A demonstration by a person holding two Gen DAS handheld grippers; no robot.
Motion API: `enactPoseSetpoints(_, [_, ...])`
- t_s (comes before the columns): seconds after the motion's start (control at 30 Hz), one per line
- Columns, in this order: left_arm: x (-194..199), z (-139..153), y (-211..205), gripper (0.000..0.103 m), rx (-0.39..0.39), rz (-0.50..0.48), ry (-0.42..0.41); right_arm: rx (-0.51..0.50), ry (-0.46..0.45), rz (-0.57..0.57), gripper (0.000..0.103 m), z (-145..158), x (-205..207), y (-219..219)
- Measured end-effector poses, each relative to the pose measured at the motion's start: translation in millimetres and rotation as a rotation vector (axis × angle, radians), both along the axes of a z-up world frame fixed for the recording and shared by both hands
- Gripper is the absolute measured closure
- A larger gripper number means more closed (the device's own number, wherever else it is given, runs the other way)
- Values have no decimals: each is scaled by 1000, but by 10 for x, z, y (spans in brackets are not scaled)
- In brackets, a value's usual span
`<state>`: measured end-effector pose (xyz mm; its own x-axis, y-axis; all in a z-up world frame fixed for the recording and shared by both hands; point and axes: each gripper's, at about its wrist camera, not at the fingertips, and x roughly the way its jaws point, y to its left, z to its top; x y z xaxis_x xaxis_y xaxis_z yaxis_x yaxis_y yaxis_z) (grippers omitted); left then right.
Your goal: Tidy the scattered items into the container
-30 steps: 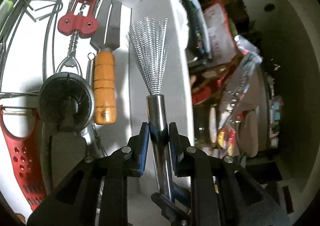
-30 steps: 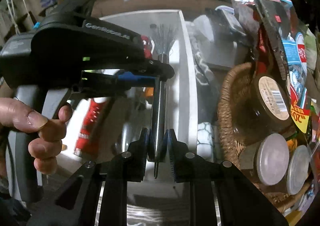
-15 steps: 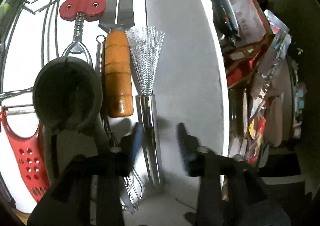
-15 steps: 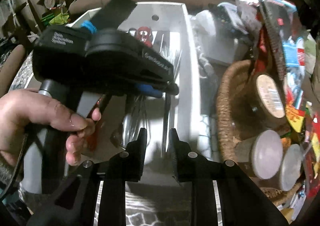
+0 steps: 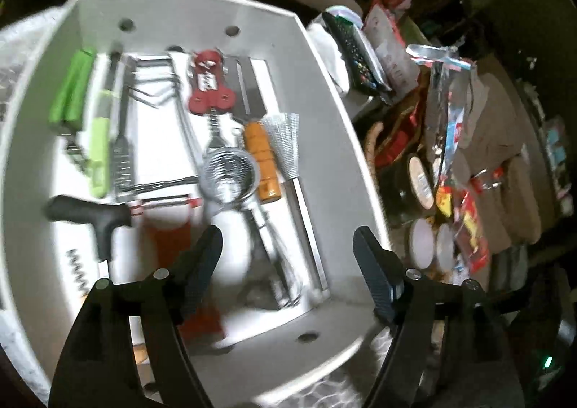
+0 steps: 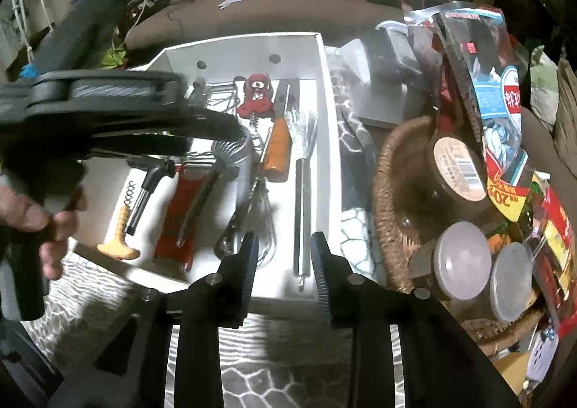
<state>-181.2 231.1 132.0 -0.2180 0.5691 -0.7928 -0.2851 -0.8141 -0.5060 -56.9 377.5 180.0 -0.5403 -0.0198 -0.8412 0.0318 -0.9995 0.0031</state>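
1. The wire brush (image 6: 302,188) was seen lying flat inside the white container (image 5: 346,141), along its right-hand wall, bristles just beside the orange-handled spatula (image 5: 265,162). It was held by neither tool.
2. The left tool (image 5: 288,271) was seen with its jaws apart and opening, nothing between them. The right tool (image 6: 283,260) was seen with a narrower gap, also opening, and empty; the brush handle lay in the container beyond it, not between the pads.
3. A snag was judged possible. The strainer (image 5: 230,173), a whisk (image 6: 265,224), the red corkscrew (image 5: 211,83) and the spatula were packed close together, so a finger lowered among them could be caught on wire loops and a tool already stowed dragged out.
4. The brush could be nudged if either tool were swung across the right-hand wall, as its handle ran close to the rim.
5. A collision between the two tools was judged a risk, since the left one crossed the right wrist view just above the container.
6. A wrong pick was judged possible: the wicker basket (image 6: 389,198) of jars and packets stood just beside the container on the desk, and its contents might be mistaken for scattered items.
7. The left wrist view was blurred, so small items could be overlooked.
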Motion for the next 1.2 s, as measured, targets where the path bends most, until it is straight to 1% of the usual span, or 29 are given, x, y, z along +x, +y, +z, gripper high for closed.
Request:
enactPoseSetpoints(0.1, [168,77,-146,26,-33,19,41,-20,11,-23,70,-12,19,-39])
enactPoseSetpoints(0.17, [296,97,-185,25,-66,19,69,-18,22,-30,59,-11,41,-95])
enactPoseSetpoints(0.2, [366,108,-219,24,-88,15,86,-16,29,-31,56,-9,54,-118])
enactPoseSetpoints(0.27, [515,143,-321,23,-140,4,125,-16,46,-33,46,6,80,-184])
enactPoseSetpoints(0.33, [638,170,-402,16,-187,1,161,-24,57,-34,40,17,108,-236])
enactPoseSetpoints(0.43, [786,203,-548,11,-223,15,190,-35,63,-35,32,6,119,-313])
enactPoseSetpoints(0.5, [854,211,-633,8,-235,31,198,-41,68,-34,28,-2,126,-370])
enactPoseSetpoints(0.53, [881,207,-668,5,-237,36,199,-44,68,-33,22,-7,130,-393])
enactPoseSetpoints(0.6, [937,196,-728,0,-242,44,199,-51,69,-31,19,-10,147,-449])
enactPoseSetpoints(0.67, [1001,188,-787,0,-234,50,195,-49,68,-36,12,-10,164,-494])
enactPoseSetpoints(0.73, [1059,182,-822,0,-227,48,190,-53,79,-38,8,7,192,-520])
enactPoseSetpoints(0.97, [1281,227,-936,0,-223,76,196,-53,94,-33,2,99,360,-657])
enactPoseSetpoints(1.2, [1490,350,-1090,0,-226,101,226,-58,101,-27,1,153,547,-830])
